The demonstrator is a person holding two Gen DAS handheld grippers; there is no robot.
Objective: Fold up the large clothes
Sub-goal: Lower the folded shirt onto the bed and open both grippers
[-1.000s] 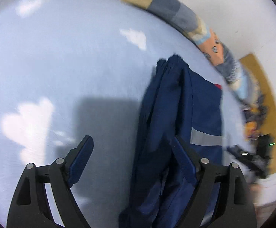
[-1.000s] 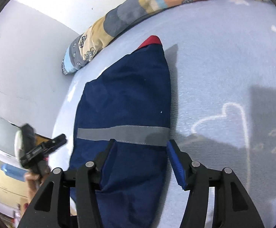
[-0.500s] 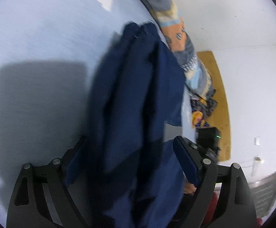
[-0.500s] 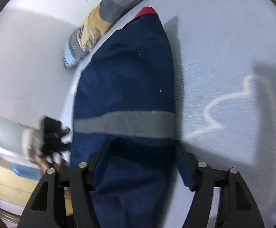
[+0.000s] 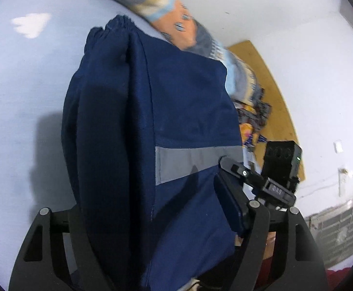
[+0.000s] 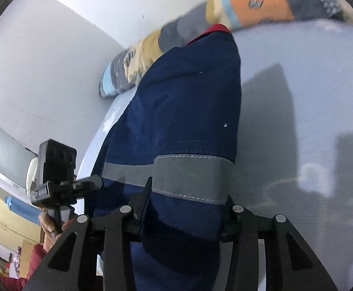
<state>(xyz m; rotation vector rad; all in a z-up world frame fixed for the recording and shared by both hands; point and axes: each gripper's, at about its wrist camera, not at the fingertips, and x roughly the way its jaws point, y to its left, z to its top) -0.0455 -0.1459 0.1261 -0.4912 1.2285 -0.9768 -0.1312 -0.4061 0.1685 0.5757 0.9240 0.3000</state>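
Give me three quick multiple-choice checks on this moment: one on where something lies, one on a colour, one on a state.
1. Where does the patchwork quilt lie?
A. along the wall at the bed's far edge
B. over the garment
C. on the floor

2. What colour is the stripe across the navy garment?
A. yellow
B. grey
C. white

3. What is between the right gripper's fingers?
A. nothing
B. the quilt
C. the garment

Answers:
1 A, the quilt runs along the white wall behind the garment.
2 B, the band is grey with pale stitching.
3 C, the navy cloth fills the gap just below the stripe as the jaws are closing, both pads against it.
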